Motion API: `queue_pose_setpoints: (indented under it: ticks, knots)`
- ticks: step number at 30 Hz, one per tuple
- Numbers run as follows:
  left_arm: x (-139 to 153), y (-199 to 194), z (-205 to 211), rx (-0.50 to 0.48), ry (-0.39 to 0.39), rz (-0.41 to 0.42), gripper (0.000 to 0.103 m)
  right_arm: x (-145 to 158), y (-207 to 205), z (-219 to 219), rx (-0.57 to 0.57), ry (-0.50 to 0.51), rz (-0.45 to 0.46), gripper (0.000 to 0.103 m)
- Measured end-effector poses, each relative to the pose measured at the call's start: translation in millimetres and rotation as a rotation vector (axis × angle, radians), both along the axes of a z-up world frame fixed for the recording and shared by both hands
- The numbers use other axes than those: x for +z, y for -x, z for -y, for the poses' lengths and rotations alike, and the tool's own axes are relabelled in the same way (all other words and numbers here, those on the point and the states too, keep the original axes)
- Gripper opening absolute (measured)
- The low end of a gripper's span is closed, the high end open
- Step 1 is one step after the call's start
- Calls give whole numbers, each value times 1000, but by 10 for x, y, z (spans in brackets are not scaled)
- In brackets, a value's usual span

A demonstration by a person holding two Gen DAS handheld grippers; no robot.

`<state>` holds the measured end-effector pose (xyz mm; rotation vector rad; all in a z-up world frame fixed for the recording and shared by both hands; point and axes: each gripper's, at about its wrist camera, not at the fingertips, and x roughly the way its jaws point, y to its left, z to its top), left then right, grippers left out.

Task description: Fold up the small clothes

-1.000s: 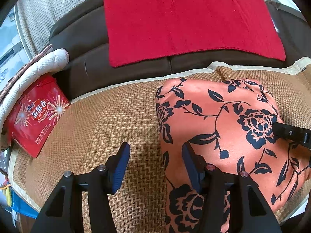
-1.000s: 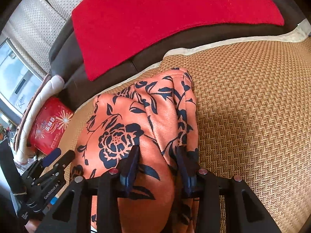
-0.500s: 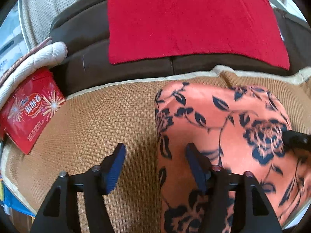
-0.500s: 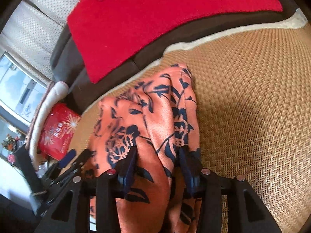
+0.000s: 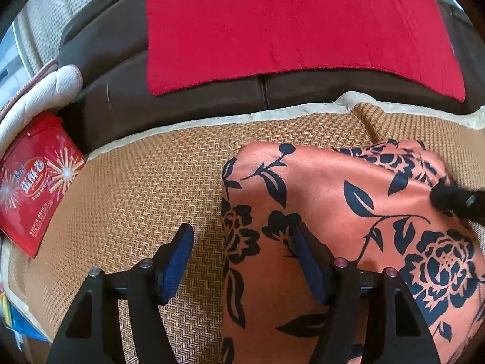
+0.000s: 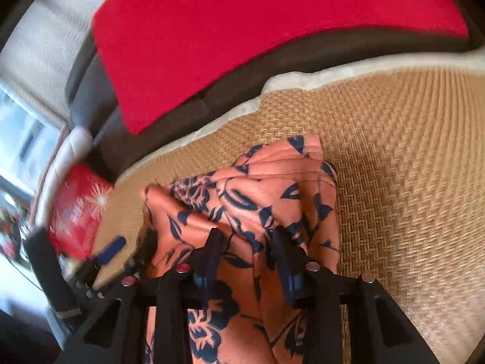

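An orange garment [image 5: 327, 200] with a satiny sheen and a bold navy print of roses, leaves and stems lies bunched on a woven straw mat [image 5: 145, 188], whose tan herringbone weave is edged with a cream fabric binding. The mat covers the seat of a dark brown sofa [image 5: 115, 97], smooth like leather, and a plain red towel [image 5: 288, 21] with a soft nap hangs flat over the backrest. At the sofa's end sits a padded, quilted cream cushion [image 5: 45, 88], and against it leans a glossy red packet [image 5: 33, 188] printed with starbursts.

The left hand-held gripper [image 5: 242, 257] stands spread wide, its blue ribbed pads well apart: one finger is over bare mat, the other lies against the garment's left edge, and it has hold of nothing. The right hand-held gripper [image 6: 247, 257] is narrower, with a raised fold of the cloth gathered between its fingers, the fabric rumpled into ridges around them. From the left wrist view its black tip [image 5: 454, 200] presses into the far side of the garment. The right view is motion-blurred.
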<state>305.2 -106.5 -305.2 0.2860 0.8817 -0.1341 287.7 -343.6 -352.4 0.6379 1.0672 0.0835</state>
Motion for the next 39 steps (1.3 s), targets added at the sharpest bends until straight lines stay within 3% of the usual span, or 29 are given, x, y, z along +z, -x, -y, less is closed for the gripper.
queue_pose_setpoints:
  ticks: [8, 13, 15, 18, 19, 22, 29, 30, 31, 32, 34, 39]
  knots:
    - [199, 409, -178, 9, 33, 41, 69, 505, 655, 1, 29, 23, 146, 40]
    - [327, 838, -376, 19, 129, 32, 73, 752, 1172, -217, 74, 68, 202, 40]
    - [254, 984, -412, 32, 125, 20, 73, 725, 1272, -354, 105, 98, 182, 40]
    - [39, 1083, -369, 19, 93, -43, 74, 456, 1315, -478, 113, 151, 70, 41]
    - [12, 1080, -351, 15, 77, -40, 76, 326, 1306, -482, 107, 170, 25, 39]
    - [109, 1111, -306, 10, 36, 2, 76, 354, 1307, -463, 78, 143, 26, 38]
    - [585, 1495, -355, 11, 37, 112, 76, 804, 1742, -404, 50, 156, 123, 40]
    - [695, 1563, -392, 14, 37, 128, 76, 863, 1798, -414, 45, 168, 127, 44]
    - [817, 1643, -426, 18, 40, 148, 76, 950, 1864, -426, 38, 190, 130, 60]
    - [934, 1727, -454, 21, 46, 172, 77, 1054, 1923, -431, 34, 205, 134, 64]
    - [1137, 1868, -513, 26, 60, 215, 90, 1216, 2010, -471, 32, 237, 160, 65]
    - [1618, 2212, -609, 33, 84, 330, 91, 1614, 2212, -605, 32, 304, 225, 65]
